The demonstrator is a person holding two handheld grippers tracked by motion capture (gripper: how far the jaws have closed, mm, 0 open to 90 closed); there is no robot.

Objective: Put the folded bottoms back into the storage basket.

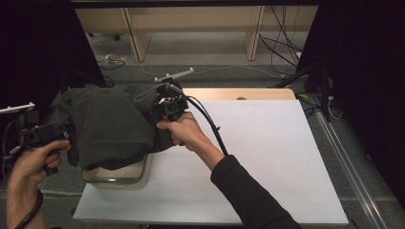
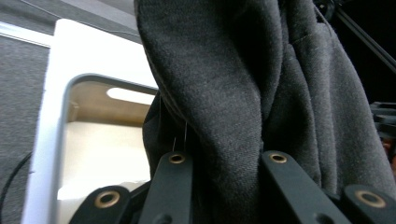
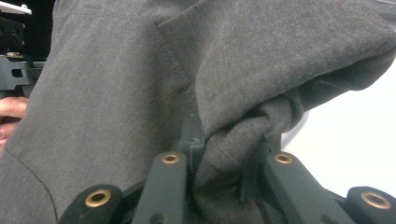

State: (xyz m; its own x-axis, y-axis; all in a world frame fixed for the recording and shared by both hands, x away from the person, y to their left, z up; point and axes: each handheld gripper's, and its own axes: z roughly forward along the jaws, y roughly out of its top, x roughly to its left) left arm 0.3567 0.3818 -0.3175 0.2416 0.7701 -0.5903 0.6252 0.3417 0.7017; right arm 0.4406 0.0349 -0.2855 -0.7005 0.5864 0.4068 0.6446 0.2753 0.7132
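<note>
Dark grey garment [image 1: 112, 124] hangs above the beige tub [image 1: 136, 175] (tub at the table's left edge). Left gripper [image 2: 226, 161] and right gripper [image 3: 226, 161] each pinch bunched cloth. Soft, limp, moderately heavy; best gripped at seams.

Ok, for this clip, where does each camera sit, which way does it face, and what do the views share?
High view: fixed above the person's side, looking forward and down on the white table; both hands and the left tool and right tool show.
Left gripper view: rides the left tool, looking along its jaws at the dark grey garment over the bin.
Right gripper view: rides the right tool, whose jaws pinch bunched cloth.
Shared: all three show the garment; the high and left views also show the bin.
</note>
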